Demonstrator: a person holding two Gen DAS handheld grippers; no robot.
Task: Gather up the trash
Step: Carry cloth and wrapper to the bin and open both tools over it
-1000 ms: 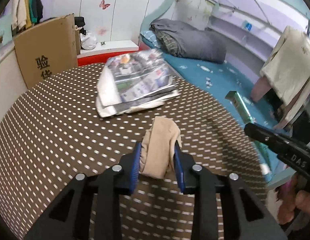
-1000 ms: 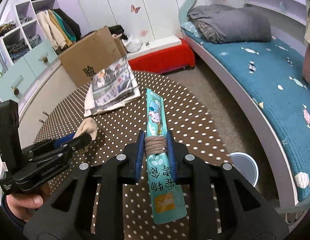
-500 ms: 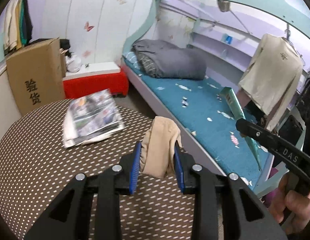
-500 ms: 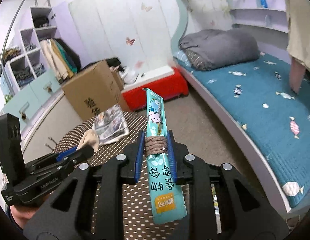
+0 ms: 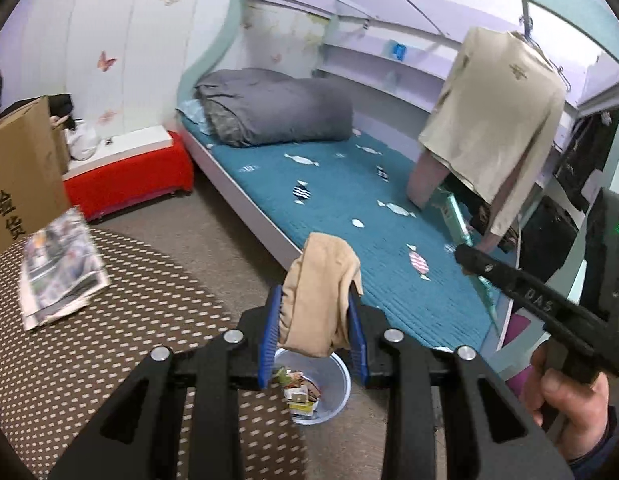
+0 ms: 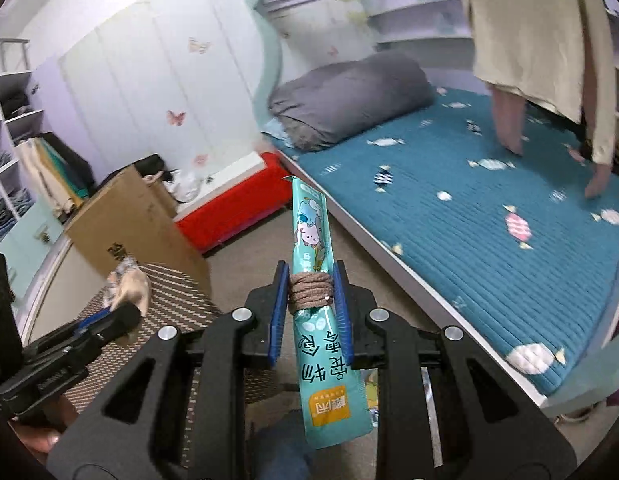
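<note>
Below my left tongs [image 5: 313, 322], just past the edge of the dotted table [image 5: 89, 320], stands the bin [image 5: 333, 396] on the floor, with wrappers already lying in it. These tongs are pinching a crumpled tan rag [image 5: 319, 300] between the blue pads, and the rag hangs almost straight over the bin's near rim. To the right of the bin my other hand [image 5: 569, 404] grips the second tool. I judge this the carrying step, nearly at the drop.

Seen from my right tongs [image 6: 311, 312], the bin is hidden behind the tool, so I cannot tell how near it is. These tongs are clamped on a long teal snack packet [image 6: 309, 236] wound with a band of brown cord [image 6: 310, 290]. The left tongs and rag show low at the left, over the table edge.

Next, I reckon, each load must hang squarely over the bin's mouth before I let the pads part, rag first.
</note>
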